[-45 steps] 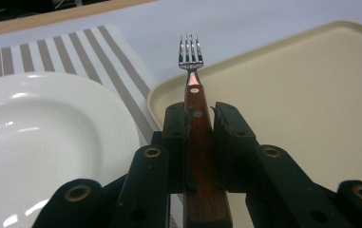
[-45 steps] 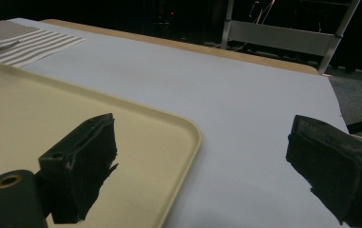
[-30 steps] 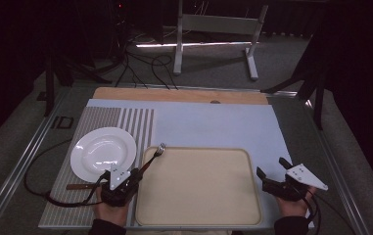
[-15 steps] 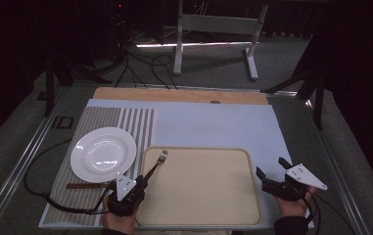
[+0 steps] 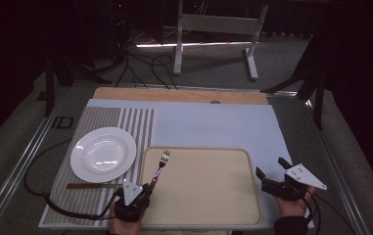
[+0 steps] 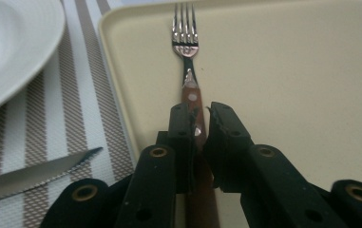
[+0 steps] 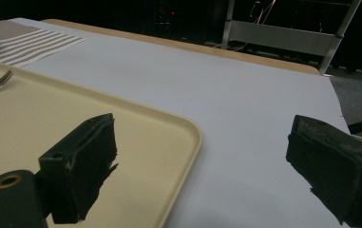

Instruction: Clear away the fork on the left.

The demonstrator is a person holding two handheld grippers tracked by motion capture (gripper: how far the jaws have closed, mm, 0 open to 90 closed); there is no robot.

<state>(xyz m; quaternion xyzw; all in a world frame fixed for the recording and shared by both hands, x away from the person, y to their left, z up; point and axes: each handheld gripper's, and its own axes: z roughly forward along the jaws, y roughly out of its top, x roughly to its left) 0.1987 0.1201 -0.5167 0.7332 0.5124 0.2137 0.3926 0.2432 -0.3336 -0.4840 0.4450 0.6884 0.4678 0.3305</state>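
The left gripper [image 6: 200,111] is pinching the fork [image 6: 186,45] by its wooden handle, near the tray's [image 5: 213,196] left edge: light, stiff, slippery steel; the right gripper [image 7: 207,156] is hanging spread.

No readable text, label or number anywhere.

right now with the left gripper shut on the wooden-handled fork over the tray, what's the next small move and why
Probably lower the wooden-handled steel fork flat onto the beige plastic tray, then open. The left gripper is shut on its handle, with the tines already over the tray's left part; the right gripper waits open beside it.
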